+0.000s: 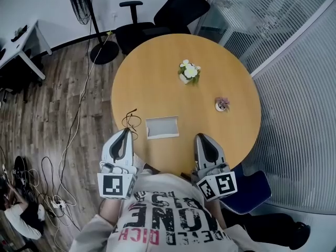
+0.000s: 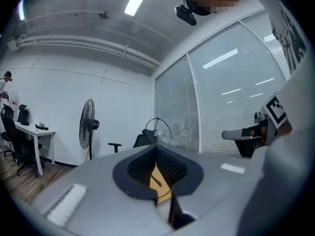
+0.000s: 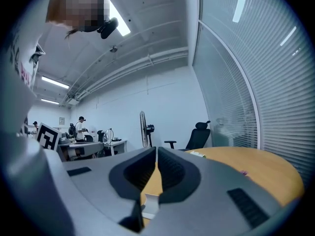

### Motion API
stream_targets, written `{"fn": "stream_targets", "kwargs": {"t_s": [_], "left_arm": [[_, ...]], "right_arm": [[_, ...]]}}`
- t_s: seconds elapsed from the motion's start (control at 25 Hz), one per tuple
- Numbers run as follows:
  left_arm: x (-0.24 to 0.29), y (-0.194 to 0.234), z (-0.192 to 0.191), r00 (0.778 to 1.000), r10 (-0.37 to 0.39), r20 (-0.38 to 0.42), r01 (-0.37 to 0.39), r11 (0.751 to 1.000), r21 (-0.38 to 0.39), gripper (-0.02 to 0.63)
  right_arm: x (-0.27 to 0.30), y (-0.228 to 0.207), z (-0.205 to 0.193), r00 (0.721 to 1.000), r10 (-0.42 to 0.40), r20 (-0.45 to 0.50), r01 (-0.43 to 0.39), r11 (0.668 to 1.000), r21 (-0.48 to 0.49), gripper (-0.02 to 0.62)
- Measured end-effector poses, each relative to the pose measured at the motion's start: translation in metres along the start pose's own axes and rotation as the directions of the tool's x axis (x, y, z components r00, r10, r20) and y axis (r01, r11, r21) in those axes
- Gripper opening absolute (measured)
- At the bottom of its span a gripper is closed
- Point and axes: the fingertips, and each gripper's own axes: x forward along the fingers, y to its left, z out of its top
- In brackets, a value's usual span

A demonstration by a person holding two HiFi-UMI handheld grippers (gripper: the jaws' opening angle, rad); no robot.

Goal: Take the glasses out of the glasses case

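Lying flat on the round bench point(image 1: 157, 67), close to its near edge, the glasses case point(image 1: 161, 127) sits between the two grippers, apart from both. It reads as a pale grey rectangle w/ a lighter rim. Can't tell from above whether the lid is up, and the glasses themselves can't be made out.

Left gripper point(image 1: 126, 132) is clenched w/ nothing between the jaws. Its own view shows the gripper point(image 2: 156, 149) w/ tips meeting and only a sliver of bench in the gap, no case.

Right gripper point(image 1: 201, 137) is also clenched and empty. In its own view the gripper point(image 3: 156, 151) has its pads together, and a small pale piece point(image 3: 149, 204) shows low in the gap, too cut off to say if it's the case.

A thin dark cable point(image 1: 131, 121) curls at the bench edge, just left of the case. Both hands are hidden under the gripper bodies and marker cubes.
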Motion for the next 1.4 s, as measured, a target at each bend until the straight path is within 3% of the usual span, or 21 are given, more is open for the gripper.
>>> {"fn": "stream_targets", "kwargs": {"t_s": [0.4,1.4], "left_arm": [[0.011,-0.015,0.000,0.998,-0.060,0.003,0.060,0.998,0.010,0.017],[0.012,-0.015,-0.004,0.996,-0.085,-0.015,0.085,0.996,-0.001,0.017]], "right_arm": [[-0.007,-0.010,-0.003,0.999,-0.035,0.000,0.035,0.999,0.006,0.023],[-0.004,-0.008,-0.006,0.999,-0.034,-0.006,0.034,0.999,0.000,0.023]]}}
